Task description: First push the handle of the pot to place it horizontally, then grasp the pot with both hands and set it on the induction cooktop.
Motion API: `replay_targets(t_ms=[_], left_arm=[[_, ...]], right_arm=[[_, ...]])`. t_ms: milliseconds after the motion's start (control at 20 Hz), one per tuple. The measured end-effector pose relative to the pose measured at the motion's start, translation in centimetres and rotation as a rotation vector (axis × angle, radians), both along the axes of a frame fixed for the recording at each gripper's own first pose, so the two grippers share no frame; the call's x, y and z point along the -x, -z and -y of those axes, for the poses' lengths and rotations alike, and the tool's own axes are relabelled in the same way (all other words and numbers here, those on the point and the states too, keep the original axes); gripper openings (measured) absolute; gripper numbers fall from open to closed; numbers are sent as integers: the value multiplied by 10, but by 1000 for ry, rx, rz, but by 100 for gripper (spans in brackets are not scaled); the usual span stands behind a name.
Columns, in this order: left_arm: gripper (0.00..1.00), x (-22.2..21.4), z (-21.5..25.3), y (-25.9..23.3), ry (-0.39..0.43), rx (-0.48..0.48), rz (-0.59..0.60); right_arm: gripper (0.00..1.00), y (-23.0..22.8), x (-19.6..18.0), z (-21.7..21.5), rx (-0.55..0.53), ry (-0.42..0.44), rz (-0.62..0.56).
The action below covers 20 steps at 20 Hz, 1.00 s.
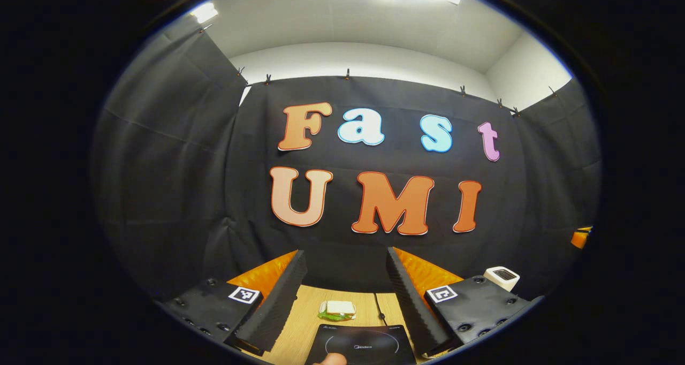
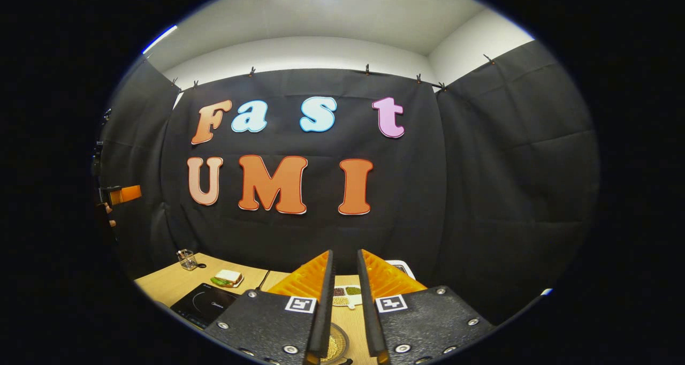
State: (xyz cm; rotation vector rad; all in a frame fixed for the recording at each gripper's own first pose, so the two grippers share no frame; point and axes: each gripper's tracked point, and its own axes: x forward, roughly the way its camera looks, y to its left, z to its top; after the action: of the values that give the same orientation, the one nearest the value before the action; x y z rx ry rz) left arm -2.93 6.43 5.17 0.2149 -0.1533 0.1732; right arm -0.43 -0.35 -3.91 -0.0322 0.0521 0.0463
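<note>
The black induction cooktop lies on the wooden table just beyond my left gripper, which hangs above it, wide open with nothing between the fingers. A fingertip of a hand shows at the cooktop's near edge. In the right gripper view the cooktop sits at the lower left. My right gripper is open by a narrow gap and holds nothing. Low between its fingers shows a round metal rim with a yellowish inside, apparently the pot; its handle is hidden.
A sandwich lies behind the cooktop, beside a black cable. A white box stands at the right. A glass cup is at the table's far left. A small white tray of beans lies ahead of the right fingers.
</note>
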Motion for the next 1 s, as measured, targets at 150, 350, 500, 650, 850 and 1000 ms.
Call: replay_targets(t_ms=[150,350,500,650,850,1000], left_arm=[[98,-1,0,2,4,-5,0],[97,-4,1,12,-5,2,-19],[98,-2,7,15,8,-8,-21],[98,4,13,13,24,-15,-12],[98,10,12,15,25,-16,-4],[98,11,9,18,17,-10,-3]], right_arm=[[13,7,6,3,-18,9,-1],[3,23,13,6,-18,21,-14],[0,46,16,7,2,26,-46],[0,75,25,-2,-7,0,-96],[0,116,38,0,0,5,-152],[0,150,46,-7,8,-28,-214]])
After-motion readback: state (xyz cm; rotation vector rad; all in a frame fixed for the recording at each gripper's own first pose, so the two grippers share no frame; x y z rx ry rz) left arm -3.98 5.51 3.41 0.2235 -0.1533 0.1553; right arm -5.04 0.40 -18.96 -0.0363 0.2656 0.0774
